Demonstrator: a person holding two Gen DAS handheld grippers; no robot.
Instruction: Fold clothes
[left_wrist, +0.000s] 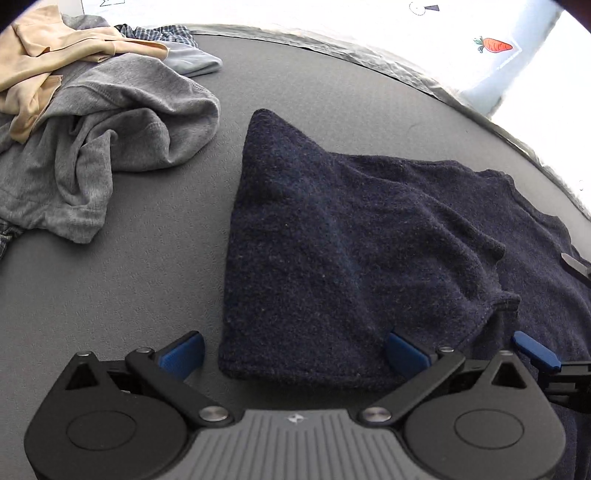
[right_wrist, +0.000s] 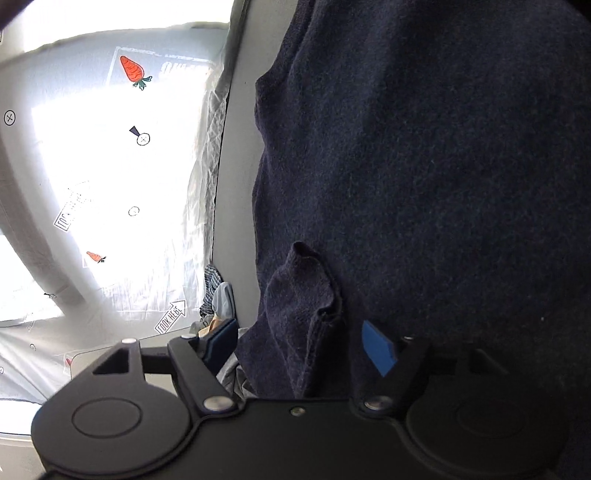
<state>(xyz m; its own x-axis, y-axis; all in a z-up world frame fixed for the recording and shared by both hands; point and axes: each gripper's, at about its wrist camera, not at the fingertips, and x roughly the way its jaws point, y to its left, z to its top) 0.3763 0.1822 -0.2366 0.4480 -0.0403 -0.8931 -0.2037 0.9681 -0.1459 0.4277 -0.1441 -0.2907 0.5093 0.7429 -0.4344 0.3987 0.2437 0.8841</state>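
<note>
While the navy sweater lies spread on the grey table, the left gripper hangs over its near folded edge with its blue pads wide apart. One pad sits off the cloth over bare table; the other rests at the sweater's surface, and the folded corner lies between them without being pinched. The top layer of the sweater is turned over into a pointed flap whose tip reaches toward the far side of the table.

In the right wrist view the right gripper is rolled onto its side at the sweater's edge, its jaws partly apart. A bunched fold of navy knit stands in the gap between them, yet neither pad visibly presses it, so it looks loose rather than clamped. One blue tip of this gripper also shows at the right edge of the left wrist view, just beside the left one.

At the far left of the table sits a heap of clothes: a grey shirt, a tan garment on top of it, and a checked piece behind. Beyond the table lies a white sheet printed with carrots.
</note>
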